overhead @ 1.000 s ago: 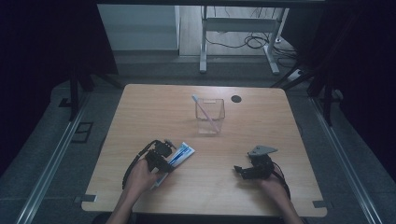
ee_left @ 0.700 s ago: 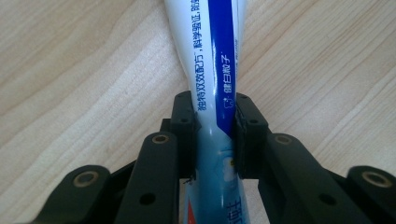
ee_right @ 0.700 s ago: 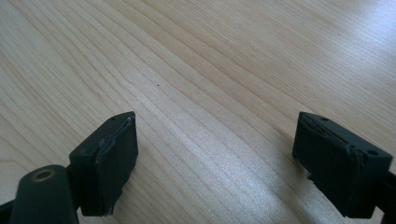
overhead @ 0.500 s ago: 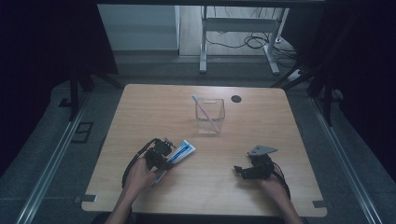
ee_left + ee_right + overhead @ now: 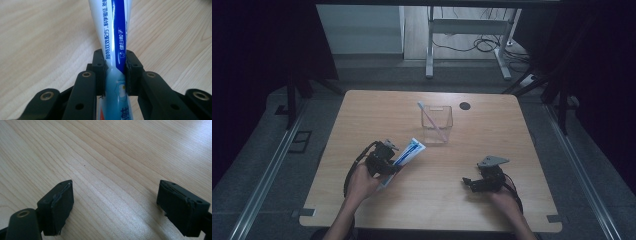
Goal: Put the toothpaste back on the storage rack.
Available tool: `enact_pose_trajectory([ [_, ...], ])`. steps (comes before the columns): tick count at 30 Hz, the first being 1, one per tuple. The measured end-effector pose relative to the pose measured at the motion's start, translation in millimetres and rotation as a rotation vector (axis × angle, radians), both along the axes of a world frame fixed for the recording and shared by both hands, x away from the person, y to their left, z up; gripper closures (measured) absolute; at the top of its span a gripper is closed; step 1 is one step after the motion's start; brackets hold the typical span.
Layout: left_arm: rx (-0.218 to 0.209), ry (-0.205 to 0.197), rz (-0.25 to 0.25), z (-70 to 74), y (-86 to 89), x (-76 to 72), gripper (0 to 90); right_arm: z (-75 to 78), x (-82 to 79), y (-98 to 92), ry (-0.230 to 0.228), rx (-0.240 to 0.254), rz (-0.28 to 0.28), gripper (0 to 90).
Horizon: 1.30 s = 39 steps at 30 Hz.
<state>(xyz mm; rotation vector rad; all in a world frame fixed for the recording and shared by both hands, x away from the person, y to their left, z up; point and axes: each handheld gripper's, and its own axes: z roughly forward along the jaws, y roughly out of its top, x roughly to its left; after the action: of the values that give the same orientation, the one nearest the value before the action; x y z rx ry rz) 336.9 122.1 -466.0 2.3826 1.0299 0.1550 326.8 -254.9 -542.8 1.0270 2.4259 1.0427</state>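
Toothpaste tube (image 5: 112, 37) — blue stripe, Chinese print — pinched in left claw (image 5: 115, 72).

My left gripper (image 5: 388, 161) has its jaws just closed in, clamping the toothpaste tube (image 5: 113, 45) between both pads, while my right gripper (image 5: 469, 182) rests low over the table, jaws spread wide with nothing between them.
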Motion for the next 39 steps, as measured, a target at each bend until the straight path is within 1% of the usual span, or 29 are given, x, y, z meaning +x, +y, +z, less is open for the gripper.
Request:
enact_pose_trajectory([
  [2,-0.016,-0.009,-0.003,3.7,-0.5,0.2,74.4,0.0,0.0,0.0,0.0,0.001,0.0,14.2],
  [4,-0.031,-0.031,-0.01,6.6,-1.4,0.4,74.4,0.0,0.0,0.1,0.0,0.001,-0.002,14.2],
  [6,-0.042,-0.04,-0.008,10.0,-2.9,0.4,74.3,0.0,0.0,0.1,0.001,0.001,-0.001,14.2],
  [13,-0.081,-0.094,-0.02,19.8,-7.7,4.4,74.4,0.0,0.0,0.0,0.001,0.001,0.0,14.2],
  [14,-0.091,-0.094,-0.014,20.9,-8.7,5.1,74.4,0.0,0.0,0.0,0.001,0.001,0.001,14.2],
  [17,-0.094,-0.118,-0.02,24.1,-10.5,8.1,74.4,0.1,0.0,0.0,0.001,0.001,0.0,14.2],
  [20,-0.106,-0.132,-0.02,26.8,-11.7,10.7,74.4,0.0,0.1,-0.1,-0.001,-0.001,0.001,14.2],
  [22,-0.119,-0.138,-0.014,28.7,-12.5,11.7,74.4,0.0,0.1,-0.1,0.0,0.0,0.001,14.2],
  [26,-0.129,-0.151,-0.026,34.6,-13.5,14.1,74.4,0.1,0.1,-0.2,0.001,0.0,0.002,14.2],
  [28,-0.137,-0.148,-0.026,38.6,-14.5,15.2,74.4,0.1,0.1,-0.2,0.002,0.0,0.003,14.2],
  [32,-0.154,-0.155,-0.029,45.4,-16.2,19.6,74.3,0.1,0.0,-0.2,0.001,-0.001,0.002,14.2],
  [37,-0.158,-0.164,-0.027,52.2,-19.5,26.8,74.3,0.0,0.0,-0.1,0.001,0.0,0.001,14.2],
  [39,-0.158,-0.176,-0.026,54.6,-20.8,29.4,74.3,0.0,0.0,-0.1,0.001,0.0,0.001,14.2],
])
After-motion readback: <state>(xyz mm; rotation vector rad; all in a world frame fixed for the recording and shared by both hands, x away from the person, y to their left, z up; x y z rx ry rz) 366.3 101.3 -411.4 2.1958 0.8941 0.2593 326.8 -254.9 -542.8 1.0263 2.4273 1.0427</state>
